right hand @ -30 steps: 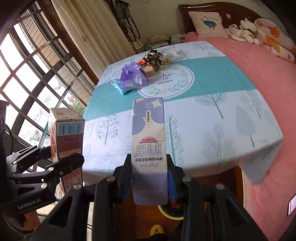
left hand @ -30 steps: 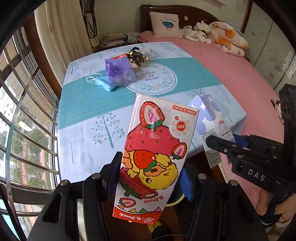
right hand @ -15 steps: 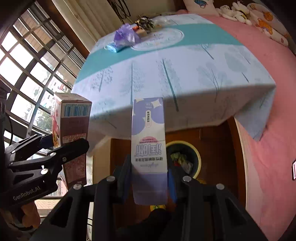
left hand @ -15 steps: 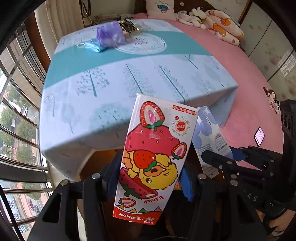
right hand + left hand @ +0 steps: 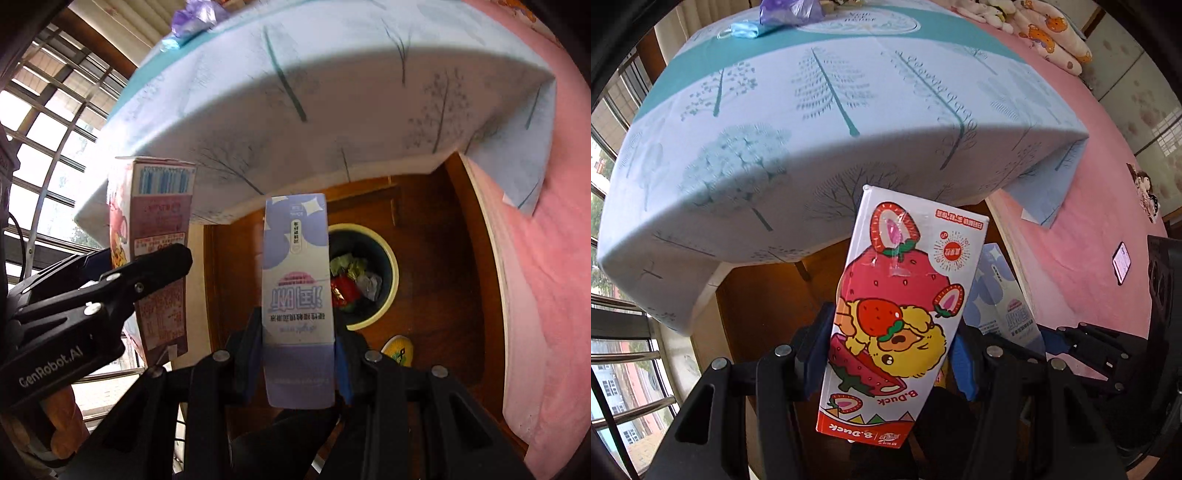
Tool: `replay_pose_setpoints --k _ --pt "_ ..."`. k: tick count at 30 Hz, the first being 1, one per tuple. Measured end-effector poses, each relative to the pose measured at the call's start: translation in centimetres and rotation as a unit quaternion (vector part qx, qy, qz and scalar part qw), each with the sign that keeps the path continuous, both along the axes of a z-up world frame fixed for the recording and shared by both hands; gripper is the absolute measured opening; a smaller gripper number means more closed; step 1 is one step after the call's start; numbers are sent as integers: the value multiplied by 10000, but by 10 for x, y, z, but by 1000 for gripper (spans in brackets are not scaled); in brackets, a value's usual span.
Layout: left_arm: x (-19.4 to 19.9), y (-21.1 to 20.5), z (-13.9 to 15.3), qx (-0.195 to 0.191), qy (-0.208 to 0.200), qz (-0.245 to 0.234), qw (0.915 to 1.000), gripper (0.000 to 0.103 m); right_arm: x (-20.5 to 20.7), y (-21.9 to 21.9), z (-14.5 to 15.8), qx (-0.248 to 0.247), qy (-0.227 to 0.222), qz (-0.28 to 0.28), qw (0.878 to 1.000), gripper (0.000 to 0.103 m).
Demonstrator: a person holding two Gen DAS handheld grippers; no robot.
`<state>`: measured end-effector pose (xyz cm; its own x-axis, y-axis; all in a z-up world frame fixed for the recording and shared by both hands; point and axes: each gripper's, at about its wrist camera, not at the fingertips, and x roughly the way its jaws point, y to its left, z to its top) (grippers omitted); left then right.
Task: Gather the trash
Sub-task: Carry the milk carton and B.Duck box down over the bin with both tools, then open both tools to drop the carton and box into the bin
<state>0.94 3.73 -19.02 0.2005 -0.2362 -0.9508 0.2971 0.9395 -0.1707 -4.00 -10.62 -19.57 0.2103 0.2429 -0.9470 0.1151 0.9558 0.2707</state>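
My left gripper is shut on a strawberry drink carton, red and white with a cartoon duck, held upright below the table's front edge. From the right wrist view the same carton shows at left between the left gripper's black fingers. My right gripper is shut on a tall purple and white carton. That purple carton peeks out behind the strawberry one in the left view. A round bin with a pale rim sits on the floor under the table, with crumpled trash inside.
The table with its tree-print cloth overhangs above both grippers. On its far end lie a purple bag and a blue face mask. A pink bed runs along the right. Window bars stand at left. A yellow slipper lies by the bin.
Both grippers have sunk from above the tabletop to below its front edge, each still holding its carton. The bin under the table has come into view.
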Motion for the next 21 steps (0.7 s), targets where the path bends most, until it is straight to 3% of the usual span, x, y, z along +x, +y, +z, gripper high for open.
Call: replay_pose_setpoints --k 7,21 --pt "4 -16 -58 75 286 195 9994 55 14 -22 -53 -48 219 -29 9997 33" --pt "21 -42 -211 208 718 422 9963 56 27 -52 -217 -104 602 -267 9978 33"
